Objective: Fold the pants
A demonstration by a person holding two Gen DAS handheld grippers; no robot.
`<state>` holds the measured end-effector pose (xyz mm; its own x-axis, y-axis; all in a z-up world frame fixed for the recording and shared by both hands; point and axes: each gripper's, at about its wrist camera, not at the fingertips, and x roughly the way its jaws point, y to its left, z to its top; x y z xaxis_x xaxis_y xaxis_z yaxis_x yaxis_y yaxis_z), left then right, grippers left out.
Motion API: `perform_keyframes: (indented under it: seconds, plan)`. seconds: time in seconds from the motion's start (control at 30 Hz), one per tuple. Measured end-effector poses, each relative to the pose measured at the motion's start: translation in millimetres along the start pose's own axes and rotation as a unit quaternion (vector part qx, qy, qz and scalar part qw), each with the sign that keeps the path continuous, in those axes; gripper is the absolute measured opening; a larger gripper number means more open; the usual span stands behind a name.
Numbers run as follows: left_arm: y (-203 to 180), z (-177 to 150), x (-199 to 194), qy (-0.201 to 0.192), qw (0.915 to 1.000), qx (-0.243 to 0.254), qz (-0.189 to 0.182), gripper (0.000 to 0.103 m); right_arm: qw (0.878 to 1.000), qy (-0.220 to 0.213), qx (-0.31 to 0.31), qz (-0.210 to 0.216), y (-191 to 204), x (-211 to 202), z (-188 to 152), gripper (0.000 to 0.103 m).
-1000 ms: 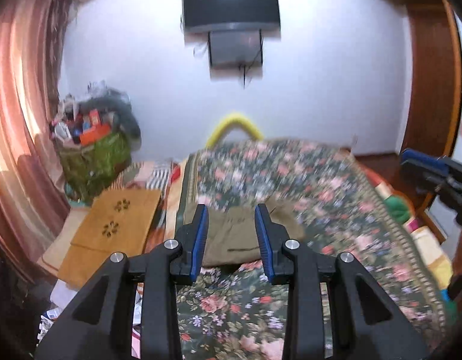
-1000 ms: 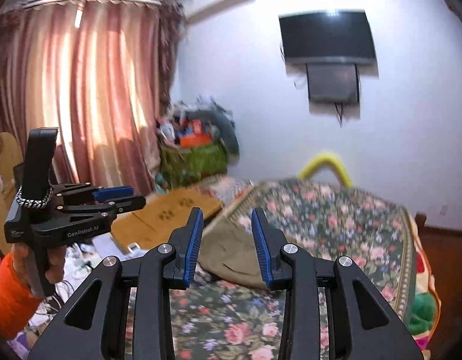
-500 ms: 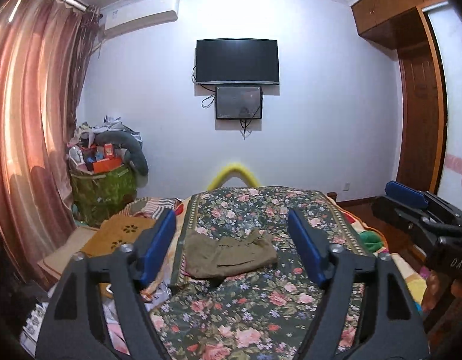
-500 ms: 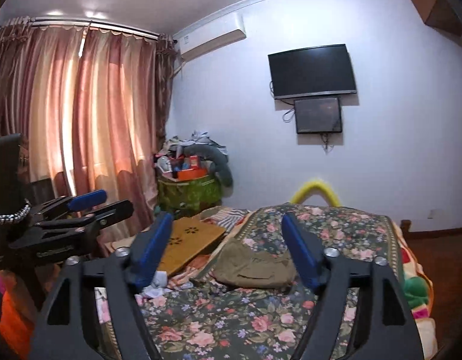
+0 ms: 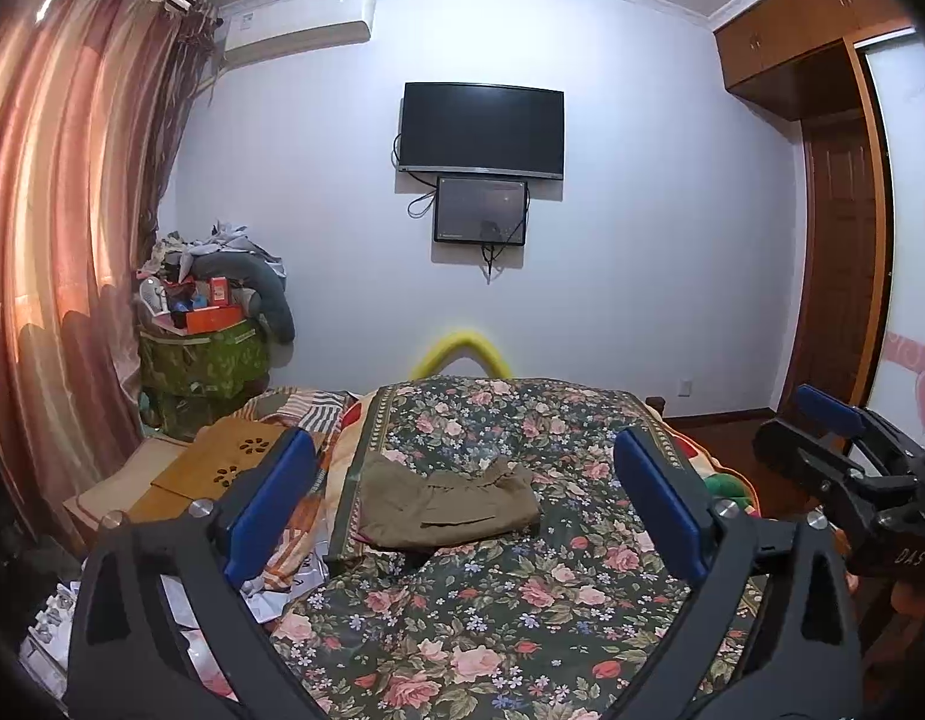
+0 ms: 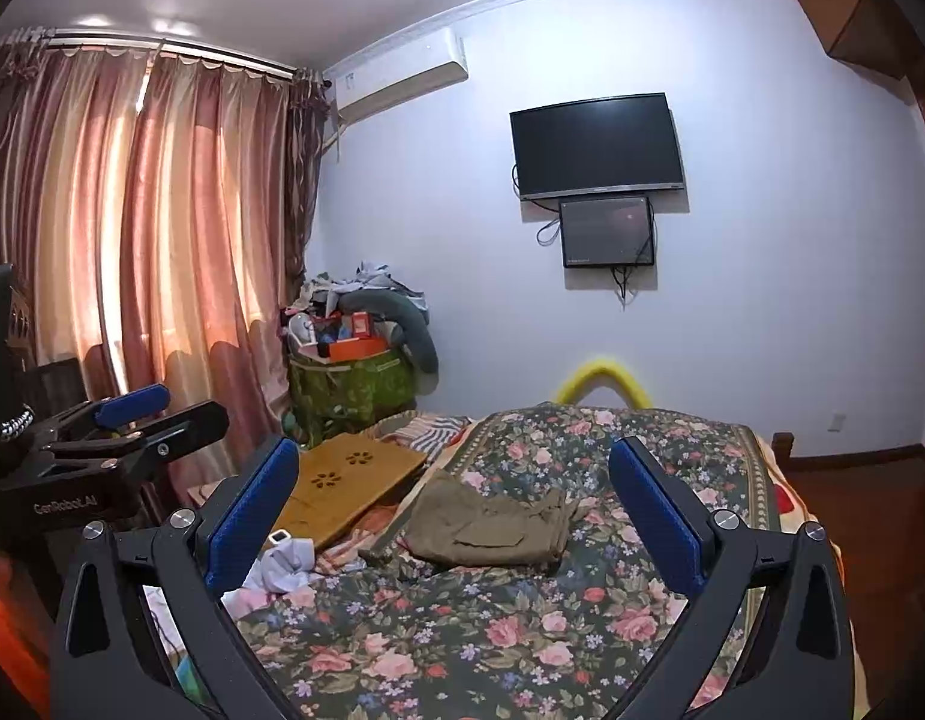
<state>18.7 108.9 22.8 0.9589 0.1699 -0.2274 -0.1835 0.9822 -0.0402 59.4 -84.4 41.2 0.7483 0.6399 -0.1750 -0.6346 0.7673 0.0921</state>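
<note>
On the bed (image 5: 522, 612), over a dark floral bedspread: olive-green pants (image 5: 447, 507), folded into a compact rectangular bundle, lying near the left edge of the spread and roughly midway up its length, clear of both tools. Seen from the other camera as the same bundle (image 6: 492, 525), slightly rumpled at the far end. Left gripper (image 5: 465, 504) held above the near part of the bed, blue-padded fingers (image 5: 270, 504) spread wide, nothing between them, pants framed in the gap but well beyond the tips. Right gripper (image 6: 456, 516) likewise wide apart and holding nothing, hovering over the bedspread short of the pants; also visible at the right edge of the left camera's view (image 5: 852, 468). Left tool visible at the left edge of the right camera's view (image 6: 120, 438), gripped beside an orange sleeve (image 6: 12, 648). Beside the bed on the left, a wooden lap desk (image 5: 222, 465) with flower-shaped cutouts, and behind it a green bag (image 5: 201, 363) heaped with clutter. Along the left wall, pinkish curtains (image 5: 60, 240). On the far wall, a dark television (image 5: 481, 129) with a smaller screen (image 5: 480, 211) just below, and an air conditioner (image 5: 297, 24) near the ceiling. Behind the foot of the bed, a yellow curved tube (image 5: 462, 348).
</note>
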Motion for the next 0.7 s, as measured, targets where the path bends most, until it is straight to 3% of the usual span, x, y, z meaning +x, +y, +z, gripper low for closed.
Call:
perform_keyframes:
  seconds: [0.7]
  plan:
    - [-2.7, -5.7, 4.8, 0.009, 1.0, 0.001, 0.004, 0.103, 1.0, 0.006, 0.004, 0.001, 0.3, -2.9, -3.4, 0.103]
